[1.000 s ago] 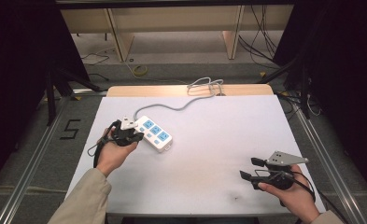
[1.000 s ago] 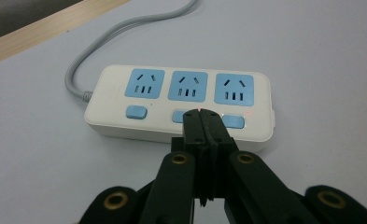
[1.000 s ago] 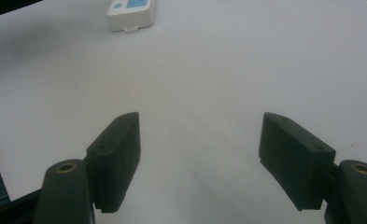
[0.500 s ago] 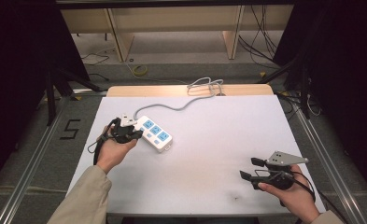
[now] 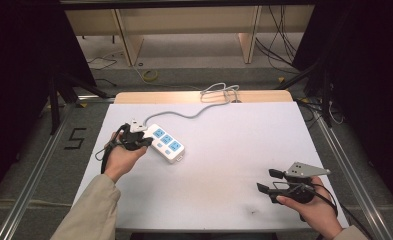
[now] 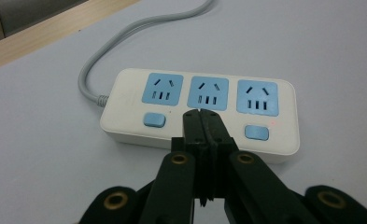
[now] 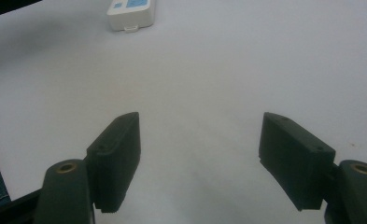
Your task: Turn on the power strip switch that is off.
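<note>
Barely shifted: left tool [image 6: 202, 114] still pressed together over the power strip's [image 6: 200, 109] middle button; right tool [image 7: 200, 156] still spread, near right of counter [image 5: 234, 150].

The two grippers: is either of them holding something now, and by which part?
Nothing is held. The left gripper has its jaws shut together with nothing between them, tips over the power strip at its middle switch. The right gripper is open above bare table.

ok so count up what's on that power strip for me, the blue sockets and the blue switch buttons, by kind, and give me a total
Blue sockets: 3, on the power strip, first one at.
Blue switch buttons in sight: 2, first one at; the shut left gripper covers the spot below the middle socket, so a third cannot be told.
Total counted: 5
</note>
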Action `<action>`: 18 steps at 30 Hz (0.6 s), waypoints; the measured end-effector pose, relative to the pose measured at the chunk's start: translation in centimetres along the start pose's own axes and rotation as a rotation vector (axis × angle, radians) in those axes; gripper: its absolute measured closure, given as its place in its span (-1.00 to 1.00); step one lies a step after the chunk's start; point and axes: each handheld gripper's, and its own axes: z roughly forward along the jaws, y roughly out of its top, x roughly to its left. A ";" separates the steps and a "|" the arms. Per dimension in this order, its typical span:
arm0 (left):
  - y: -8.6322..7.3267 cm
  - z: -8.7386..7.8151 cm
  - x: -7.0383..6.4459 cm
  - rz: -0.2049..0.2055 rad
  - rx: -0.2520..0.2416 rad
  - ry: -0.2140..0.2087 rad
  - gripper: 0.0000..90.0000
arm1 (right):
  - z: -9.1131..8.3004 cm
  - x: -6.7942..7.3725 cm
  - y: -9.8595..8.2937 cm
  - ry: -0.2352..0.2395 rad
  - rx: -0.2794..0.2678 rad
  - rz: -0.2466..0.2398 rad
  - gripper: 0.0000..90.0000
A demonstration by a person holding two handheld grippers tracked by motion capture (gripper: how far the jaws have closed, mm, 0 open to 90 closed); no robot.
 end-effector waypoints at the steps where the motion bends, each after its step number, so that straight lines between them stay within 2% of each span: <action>1: 0.0 0.0 0.1 0.001 0.005 0.001 0.99 | 0.0 0.0 0.0 0.000 0.000 0.000 -0.33; 9: 0.3 0.5 0.3 -0.009 0.005 0.009 0.99 | 0.0 0.0 0.0 -0.001 0.000 -0.001 -0.33; 18: 0.3 0.7 0.6 0.016 0.016 0.025 0.99 | 0.0 0.0 0.0 -0.001 0.001 -0.001 -0.33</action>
